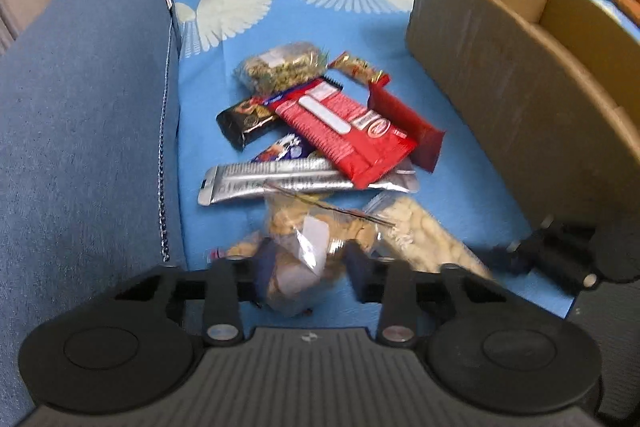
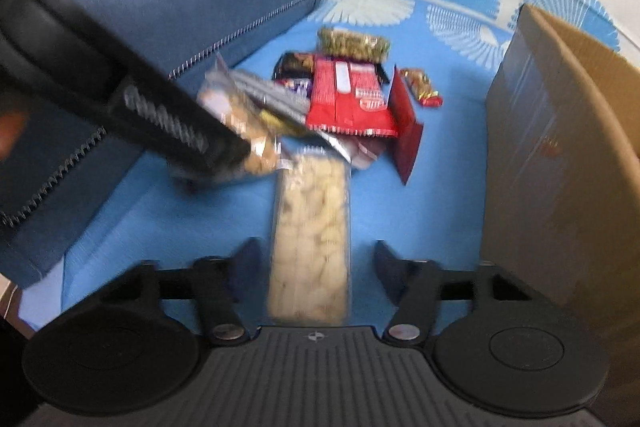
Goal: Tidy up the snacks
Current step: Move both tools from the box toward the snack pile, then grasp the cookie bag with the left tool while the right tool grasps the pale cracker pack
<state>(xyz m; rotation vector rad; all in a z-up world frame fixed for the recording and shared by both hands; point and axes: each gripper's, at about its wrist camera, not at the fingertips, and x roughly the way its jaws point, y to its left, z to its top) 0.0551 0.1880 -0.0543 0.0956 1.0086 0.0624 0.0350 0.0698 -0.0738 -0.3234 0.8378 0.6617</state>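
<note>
Here, at lower centre of the left wrist view, a clear bag of biscuits (image 1: 298, 247) is clamped in the left tool (image 1: 308, 263). Snack bars (image 1: 344, 131) are piled mid-frame on the blue sofa seat (image 1: 460, 163). The right tool (image 2: 314, 259) is spread apart around a long pale snack pack (image 2: 312, 235). A cardboard box (image 2: 560, 147) is seen at right.

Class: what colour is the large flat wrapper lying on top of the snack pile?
Red, clearest in the left wrist view.
</note>
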